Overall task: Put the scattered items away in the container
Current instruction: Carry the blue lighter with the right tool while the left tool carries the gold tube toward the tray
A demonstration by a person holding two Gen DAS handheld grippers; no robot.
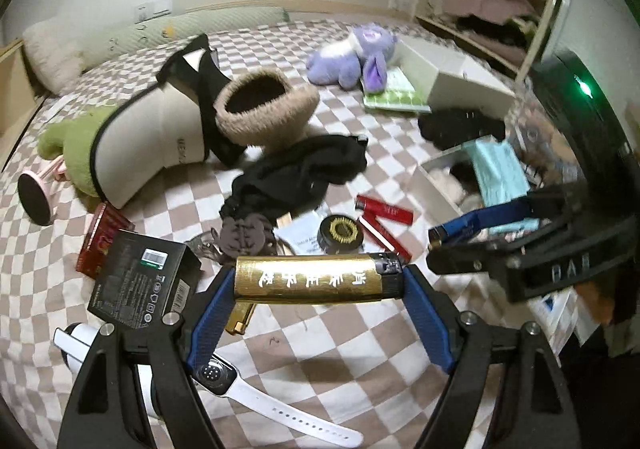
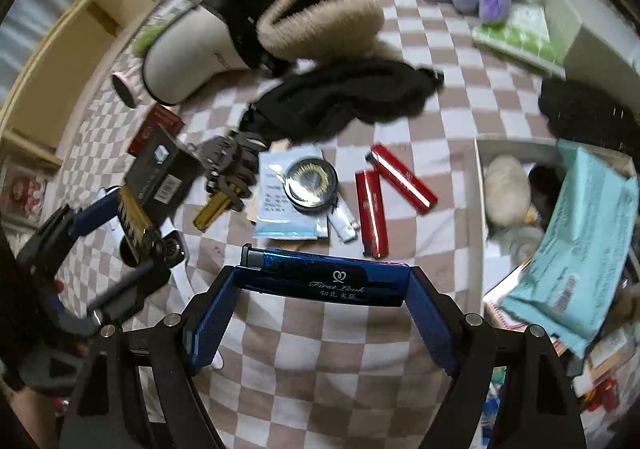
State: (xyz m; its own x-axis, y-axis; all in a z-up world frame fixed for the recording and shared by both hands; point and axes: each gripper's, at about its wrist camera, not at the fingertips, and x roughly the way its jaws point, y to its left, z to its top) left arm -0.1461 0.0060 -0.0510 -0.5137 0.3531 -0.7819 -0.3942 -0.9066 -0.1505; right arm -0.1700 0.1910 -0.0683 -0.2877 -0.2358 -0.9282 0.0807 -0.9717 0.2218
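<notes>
My left gripper (image 1: 318, 285) is shut on a gold tube with a black cap (image 1: 312, 283), held crosswise above the checkered bed. My right gripper (image 2: 322, 283) is shut on a glossy blue bar marked "First Look" (image 2: 324, 281); it also shows in the left wrist view (image 1: 480, 223) near the white container (image 1: 430, 177). The container (image 2: 480, 185), at the right, holds a teal packet (image 2: 584, 233) and soft items. The left gripper with its gold tube (image 2: 134, 225) shows at the left of the right wrist view.
Scattered on the bed: two red bars (image 2: 384, 189), a round black tin (image 2: 310, 181) on a paper packet, a brown hair claw (image 2: 228, 169), a black box (image 1: 144, 285), a white watch (image 1: 256, 397), black cloth (image 1: 304, 169), a fur-lined boot (image 1: 188, 121), a purple plush (image 1: 352, 57).
</notes>
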